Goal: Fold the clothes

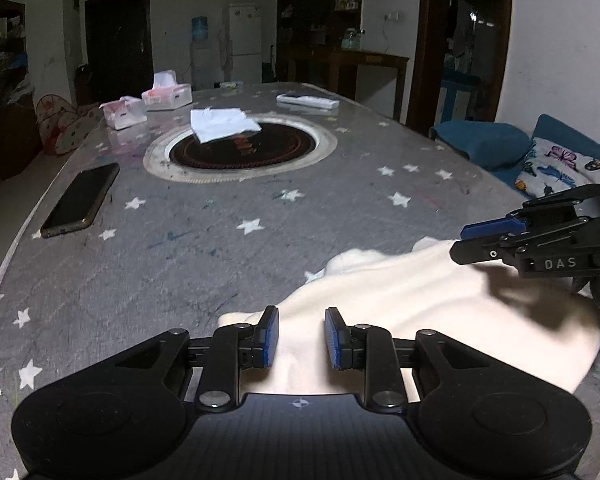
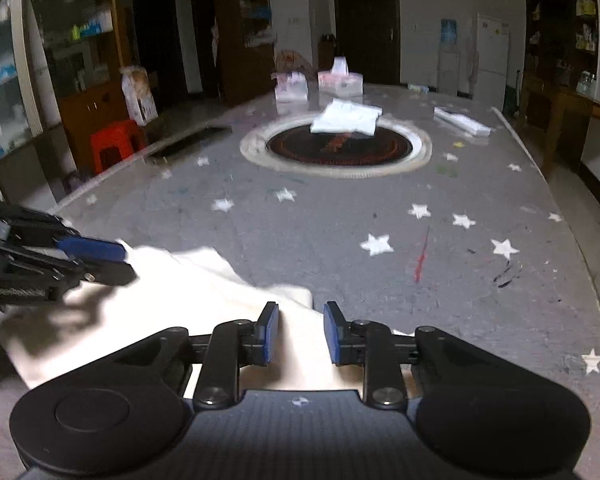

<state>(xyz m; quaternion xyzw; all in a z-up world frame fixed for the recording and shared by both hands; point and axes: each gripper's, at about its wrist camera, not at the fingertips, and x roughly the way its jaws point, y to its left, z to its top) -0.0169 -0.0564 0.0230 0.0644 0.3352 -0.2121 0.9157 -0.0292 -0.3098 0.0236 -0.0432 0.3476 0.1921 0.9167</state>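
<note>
A cream-white garment (image 1: 420,292) lies bunched on the near edge of the grey star-patterned table (image 1: 180,240). My left gripper (image 1: 302,338) is open, its blue pads on either side of the garment's left part, low over the cloth. My right gripper (image 2: 300,334) is open over the garment's right end (image 2: 204,292). Each gripper shows in the other's view: the right one (image 1: 472,240) at the right edge, the left one (image 2: 112,260) at the left edge, both above the cloth. A folded white cloth (image 1: 224,124) lies on the round centre plate.
A black phone (image 1: 80,200) lies at the table's left edge. Two tissue boxes (image 1: 166,96) and a flat white pack (image 1: 306,101) sit at the far side. The round dark inset (image 1: 240,148) is mid-table. A blue sofa with a butterfly pillow (image 1: 556,168) is right; a red stool (image 2: 112,144) is left.
</note>
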